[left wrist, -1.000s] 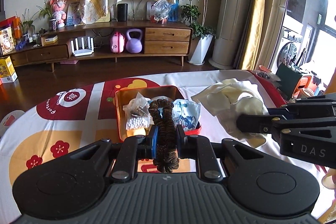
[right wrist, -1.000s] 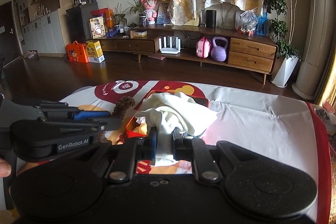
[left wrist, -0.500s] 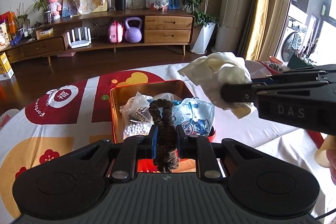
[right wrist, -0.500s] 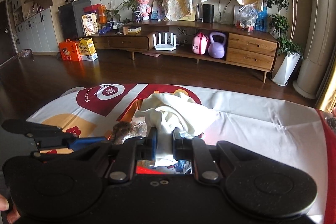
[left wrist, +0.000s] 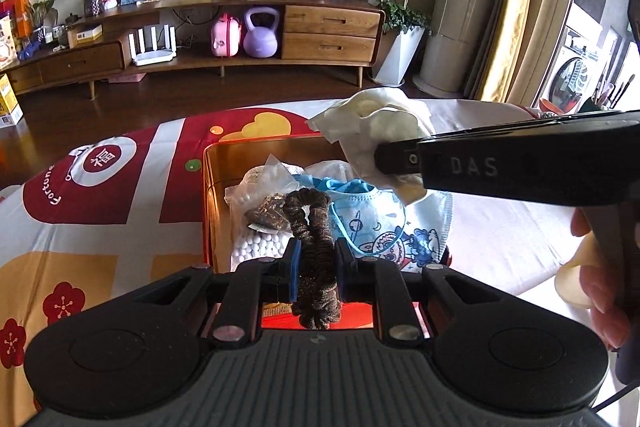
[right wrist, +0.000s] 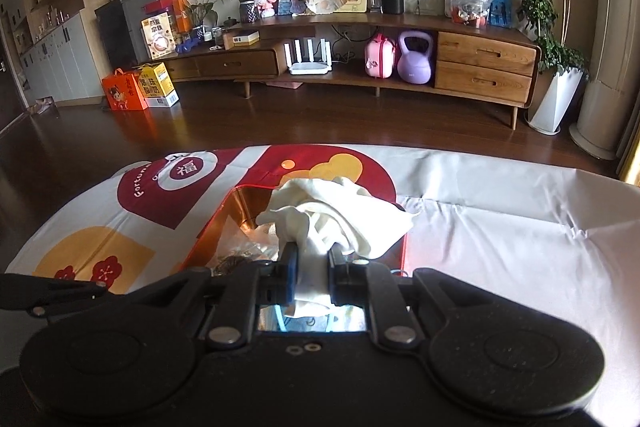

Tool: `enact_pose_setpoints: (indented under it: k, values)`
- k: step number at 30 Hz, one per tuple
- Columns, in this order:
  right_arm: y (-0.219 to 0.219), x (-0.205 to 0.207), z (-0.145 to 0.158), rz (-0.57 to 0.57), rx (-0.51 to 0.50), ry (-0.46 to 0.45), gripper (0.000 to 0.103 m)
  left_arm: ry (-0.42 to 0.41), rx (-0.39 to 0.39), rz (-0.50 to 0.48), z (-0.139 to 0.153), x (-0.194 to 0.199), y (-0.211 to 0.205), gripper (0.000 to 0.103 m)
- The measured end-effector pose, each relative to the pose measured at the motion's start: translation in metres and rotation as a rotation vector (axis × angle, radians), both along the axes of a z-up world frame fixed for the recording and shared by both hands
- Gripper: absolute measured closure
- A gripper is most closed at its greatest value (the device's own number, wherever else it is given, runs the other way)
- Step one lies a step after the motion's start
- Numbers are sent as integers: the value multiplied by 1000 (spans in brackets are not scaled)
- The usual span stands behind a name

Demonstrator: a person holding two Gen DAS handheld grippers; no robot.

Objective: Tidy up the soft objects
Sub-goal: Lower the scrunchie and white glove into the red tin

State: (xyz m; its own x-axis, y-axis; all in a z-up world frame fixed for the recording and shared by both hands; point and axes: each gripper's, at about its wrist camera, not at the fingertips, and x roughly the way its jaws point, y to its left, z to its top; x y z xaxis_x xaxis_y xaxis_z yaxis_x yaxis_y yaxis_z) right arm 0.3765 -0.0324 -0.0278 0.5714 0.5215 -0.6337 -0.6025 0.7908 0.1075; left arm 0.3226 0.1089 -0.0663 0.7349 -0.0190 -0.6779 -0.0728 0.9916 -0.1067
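Left hand-held gripper (left wrist: 316,259) pinches a brown scrunchie (left wrist: 314,227) above the orange box (left wrist: 208,195), over its bagged bits and face mask (left wrist: 396,223); the right hand-held gripper (right wrist: 311,273) pinches a cream cloth (right wrist: 340,215) above that box on the desk (right wrist: 500,211).

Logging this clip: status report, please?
Left tongs shut on brown scrunchie. Right tongs shut on cream cloth. Both over orange box; mask, bags already inside.
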Motion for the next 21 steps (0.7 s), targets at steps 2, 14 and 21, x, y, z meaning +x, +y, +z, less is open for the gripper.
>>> enact_pose_setpoints:
  k: [2, 14, 21]
  values:
    - [4, 6, -6, -2, -6, 7, 90, -3, 0, -7, -3, 3, 0, 86]
    - [16, 34, -36, -28, -30, 56, 88, 24, 0, -10, -26, 24, 2, 86]
    - [15, 35, -49, -28, -40, 83, 85, 41, -7, -19, -36, 27, 0, 86]
